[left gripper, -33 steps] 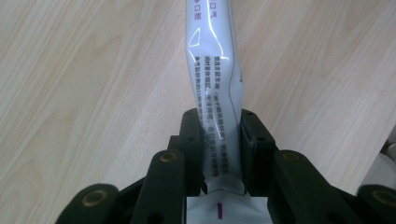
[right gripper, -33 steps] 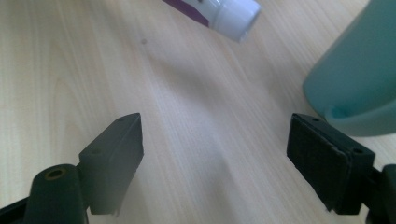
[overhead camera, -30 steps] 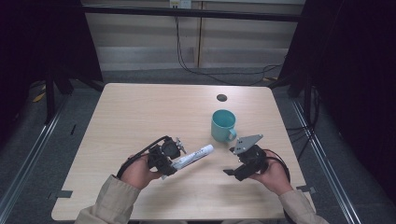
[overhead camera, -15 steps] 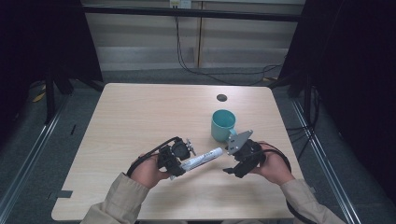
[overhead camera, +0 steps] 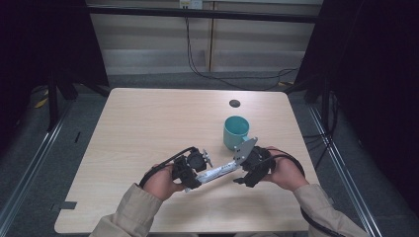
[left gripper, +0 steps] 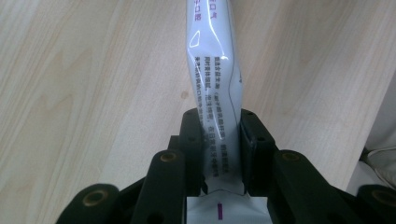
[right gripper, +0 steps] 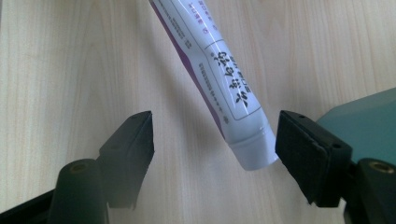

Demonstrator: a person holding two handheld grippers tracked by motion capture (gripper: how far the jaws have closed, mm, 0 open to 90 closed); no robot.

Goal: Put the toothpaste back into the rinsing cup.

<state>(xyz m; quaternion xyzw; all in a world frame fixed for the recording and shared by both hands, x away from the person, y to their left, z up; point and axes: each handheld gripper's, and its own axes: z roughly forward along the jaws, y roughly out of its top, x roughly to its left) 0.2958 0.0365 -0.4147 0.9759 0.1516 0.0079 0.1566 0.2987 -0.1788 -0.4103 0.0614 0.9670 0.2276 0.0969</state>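
Both claws: left (left gripper: 219, 135) pinches tube (left gripper: 212, 70), right (right gripper: 215, 140) gapes.

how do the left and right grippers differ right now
The left gripper is shut on the flat crimped end of the white tube; the right gripper is open, its jaws spread to either side of the tube's cap end and not clamping it. In the high view the right gripper carries a grey three-cornered plate; the left shows none. Both are black, hand-held, and face each other along the tube beside the teal cup.
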